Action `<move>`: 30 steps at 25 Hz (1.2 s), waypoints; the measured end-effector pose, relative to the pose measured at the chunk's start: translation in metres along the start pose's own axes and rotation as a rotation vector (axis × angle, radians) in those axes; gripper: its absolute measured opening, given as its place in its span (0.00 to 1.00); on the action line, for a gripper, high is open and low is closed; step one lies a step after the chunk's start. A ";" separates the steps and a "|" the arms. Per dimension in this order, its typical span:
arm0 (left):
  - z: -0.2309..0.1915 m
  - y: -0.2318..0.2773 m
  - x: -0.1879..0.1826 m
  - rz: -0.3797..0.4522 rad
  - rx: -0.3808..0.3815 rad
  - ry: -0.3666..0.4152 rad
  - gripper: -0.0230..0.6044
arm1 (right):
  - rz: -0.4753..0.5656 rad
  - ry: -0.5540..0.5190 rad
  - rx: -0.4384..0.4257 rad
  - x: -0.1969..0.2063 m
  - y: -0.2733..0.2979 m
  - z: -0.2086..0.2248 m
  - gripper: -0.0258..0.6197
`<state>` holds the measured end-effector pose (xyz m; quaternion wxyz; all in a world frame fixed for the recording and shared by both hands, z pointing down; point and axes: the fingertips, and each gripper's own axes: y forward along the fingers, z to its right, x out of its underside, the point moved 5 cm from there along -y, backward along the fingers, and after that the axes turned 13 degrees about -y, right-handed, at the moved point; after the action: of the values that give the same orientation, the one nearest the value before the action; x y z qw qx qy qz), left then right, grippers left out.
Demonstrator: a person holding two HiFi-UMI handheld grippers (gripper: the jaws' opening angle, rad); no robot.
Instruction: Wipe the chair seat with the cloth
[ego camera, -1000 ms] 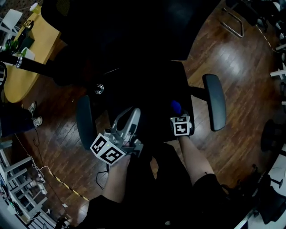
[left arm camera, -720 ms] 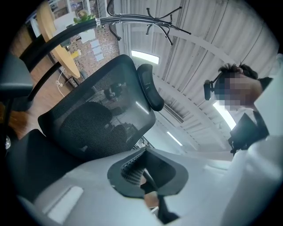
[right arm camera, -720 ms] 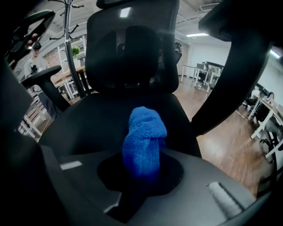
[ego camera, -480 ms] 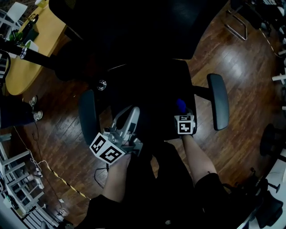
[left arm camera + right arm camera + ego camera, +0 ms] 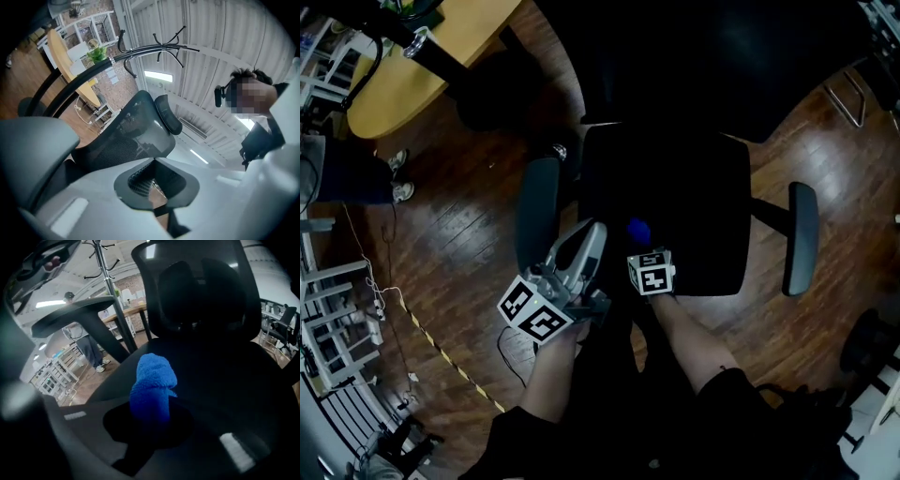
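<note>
The black office chair seat [image 5: 698, 202] fills the middle of the head view, with its mesh backrest [image 5: 197, 287] behind it. My right gripper [image 5: 639, 247] is shut on a rolled blue cloth [image 5: 637, 231], which sticks out past its jaws [image 5: 152, 380] and rests low over the front left part of the seat [image 5: 229, 376]. My left gripper [image 5: 587, 239] is held beside the left armrest [image 5: 536, 211], off the seat and tilted upward. Its grey jaws [image 5: 154, 187] are together with nothing between them.
The right armrest [image 5: 802, 239] stands off the seat's far side. A round wooden table [image 5: 422, 66] is at the back left, with a person's shoes [image 5: 398, 178] near it. A taped cable [image 5: 441, 361] runs across the wood floor. A coat rack [image 5: 108, 284] stands behind the chair.
My right gripper has carried the blue cloth leftward along the front of the seat, from its right front corner to its left part. The left gripper has stayed by the left armrest.
</note>
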<state>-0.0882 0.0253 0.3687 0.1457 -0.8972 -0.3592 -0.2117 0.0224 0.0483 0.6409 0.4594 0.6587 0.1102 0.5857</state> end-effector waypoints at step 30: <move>-0.012 0.066 0.023 -0.169 0.088 -0.059 0.04 | -0.123 0.091 0.200 0.081 -0.063 0.082 0.10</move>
<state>-0.0302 -0.0122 0.3835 0.1559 -0.8622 -0.4469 -0.1807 0.1423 0.0996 0.6573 0.4210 0.6658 0.2291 0.5718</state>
